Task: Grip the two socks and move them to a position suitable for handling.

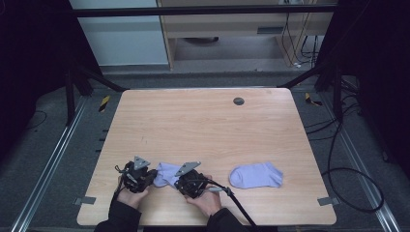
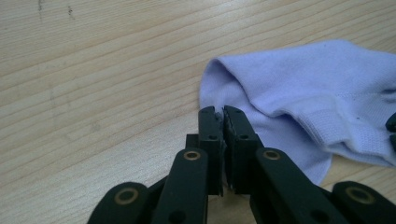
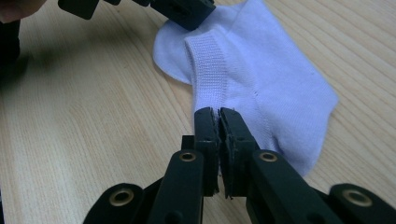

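Observation:
A pale lilac ankle sock point(image 1: 166, 173) lies flat near the table's front edge, between my two grippers. My left gripper point(image 1: 153, 175) meets it from the left. In the left gripper view the left gripper point(image 2: 219, 112) is shut, with a sliver of the sock's point(image 2: 299, 79) edge pinched at its tips. My right gripper point(image 1: 177, 182) comes at the sock from the right. In the right gripper view the right gripper point(image 3: 218, 112) is shut on the ribbed cuff of the sock point(image 3: 261, 70), and the left gripper point(image 3: 187, 11) shows at the sock's far end.
A second lilac sock point(image 1: 256, 175) lies flat to the right of my hands. The wooden table point(image 1: 203, 125) has a small dark round insert point(image 1: 238, 101) near its far edge. A black cable point(image 1: 237, 205) trails from the right gripper over the front edge.

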The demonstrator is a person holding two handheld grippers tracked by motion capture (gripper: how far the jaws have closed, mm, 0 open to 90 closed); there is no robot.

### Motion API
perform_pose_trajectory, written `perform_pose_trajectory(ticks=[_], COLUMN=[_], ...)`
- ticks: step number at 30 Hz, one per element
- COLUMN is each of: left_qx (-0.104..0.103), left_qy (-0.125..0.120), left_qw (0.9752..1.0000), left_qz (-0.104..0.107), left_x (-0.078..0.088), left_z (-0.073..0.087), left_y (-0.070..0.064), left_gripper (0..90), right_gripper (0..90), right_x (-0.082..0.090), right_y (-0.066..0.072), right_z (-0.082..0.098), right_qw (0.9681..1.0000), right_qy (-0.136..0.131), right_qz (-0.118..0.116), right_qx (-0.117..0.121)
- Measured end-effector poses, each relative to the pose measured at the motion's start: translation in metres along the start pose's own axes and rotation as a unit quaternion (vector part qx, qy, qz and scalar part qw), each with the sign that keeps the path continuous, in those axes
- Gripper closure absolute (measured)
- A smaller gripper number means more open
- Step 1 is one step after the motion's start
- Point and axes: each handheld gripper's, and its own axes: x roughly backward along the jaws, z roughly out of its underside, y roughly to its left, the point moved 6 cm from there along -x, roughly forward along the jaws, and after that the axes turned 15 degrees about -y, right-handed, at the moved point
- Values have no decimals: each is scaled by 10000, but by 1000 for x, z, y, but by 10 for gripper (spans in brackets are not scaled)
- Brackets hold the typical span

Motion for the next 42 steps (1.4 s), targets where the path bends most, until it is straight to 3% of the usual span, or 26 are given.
perform_pose_trajectory(ticks=[5, 6, 9, 15, 25, 34, 37, 42], left_qx=[-33, -37, -69, -81, -168, -112, -88, 111], left_qy=[7, 18, 30, 36, 44, -9, -66, -243], left_qw=[10000, 10000, 10000, 9999, 9998, 9999, 9999, 9996], left_qz=[28, 37, 57, 74, 87, 73, 61, -36], left_x=[1, 1, 1, 1, 1, 1, 2, 8], left_z=[0, 0, 0, 0, 0, 0, -2, -5], left_y=[1, 1, 0, 0, 1, 1, 3, 6], left_gripper=[865, 865, 866, 866, 865, 855, 798, 691], right_gripper=[867, 866, 865, 864, 860, 830, 773, 702], right_x=[7, 14, 21, 25, 12, 4, 6, 13], right_y=[-3, -10, -23, -41, -72, -88, -92, -97], right_z=[-8, -17, -25, -36, -42, -40, -41, -42], right_qw=[9996, 9979, 9943, 9898, 9832, 9835, 9825, 9821], right_qy=[-260, -569, -867, -1088, -1112, -824, -839, -792], right_qz=[3, 104, 343, 671, 1217, 1509, 1588, 1622], right_qx=[-96, -288, -513, -622, -787, -571, -488, -541])
